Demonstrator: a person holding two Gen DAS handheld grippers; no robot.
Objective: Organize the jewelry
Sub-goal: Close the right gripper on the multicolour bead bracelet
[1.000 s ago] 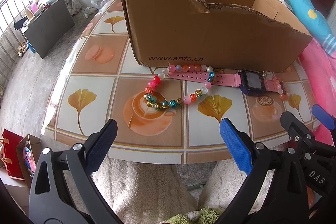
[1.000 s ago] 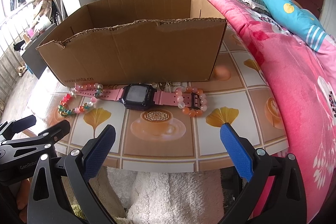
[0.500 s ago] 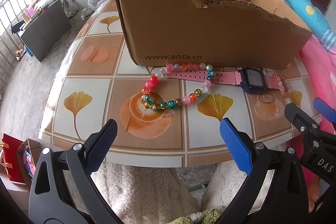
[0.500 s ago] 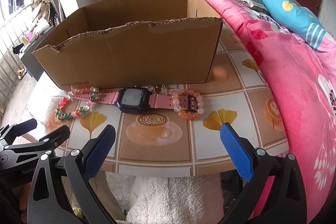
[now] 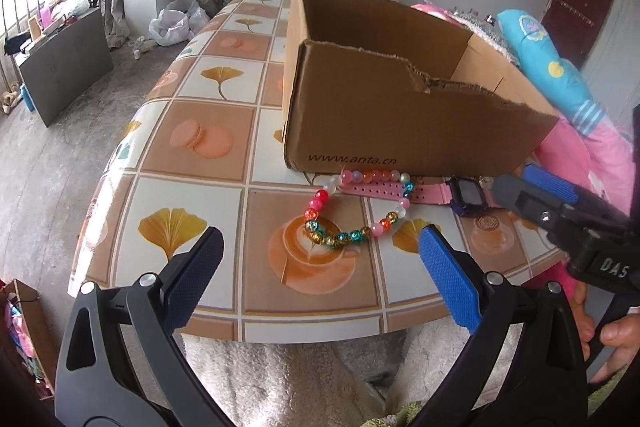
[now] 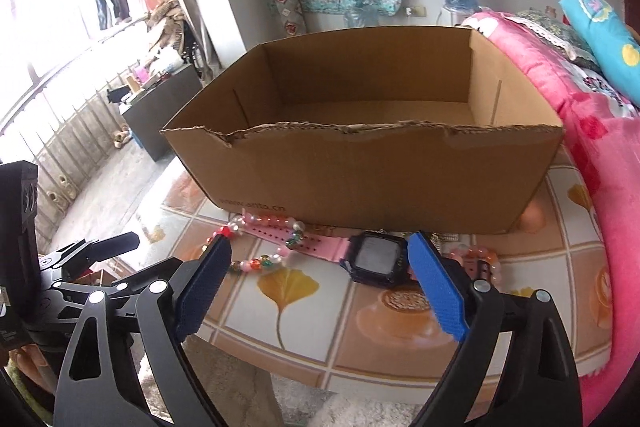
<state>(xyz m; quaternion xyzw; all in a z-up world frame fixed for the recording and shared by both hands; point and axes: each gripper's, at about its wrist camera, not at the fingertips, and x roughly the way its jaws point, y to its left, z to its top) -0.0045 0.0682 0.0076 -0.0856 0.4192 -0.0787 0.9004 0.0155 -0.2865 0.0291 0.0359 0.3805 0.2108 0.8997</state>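
Observation:
A multicoloured bead bracelet (image 5: 316, 215) lies on the tiled table (image 5: 200, 139), overlapping the strap of a pink watch with a dark face (image 5: 466, 193). Both lie in front of an open cardboard box (image 5: 400, 123). My left gripper (image 5: 320, 275) hovers open near the table's front edge, short of the bracelet. My right gripper (image 6: 320, 267) is open with its jaws closing, and nothing is between the pads. The watch (image 6: 378, 259) lies just beyond them. A peach bead bracelet (image 6: 472, 251) sits on the watch's right strap. The multicoloured bracelet (image 6: 260, 261) lies to the left.
The box (image 6: 360, 171) shows a bare floor inside. Pink bedding (image 6: 600, 147) borders the table's right side. The left gripper (image 6: 100, 245) shows at the left edge of the right wrist view. The right gripper (image 5: 528, 187) reaches in beside the watch.
Both grippers have moved in over the table's front edge and tilted upward. The right gripper's fingers now stand nearer the watch and slightly closer together. The jewelry has not moved.

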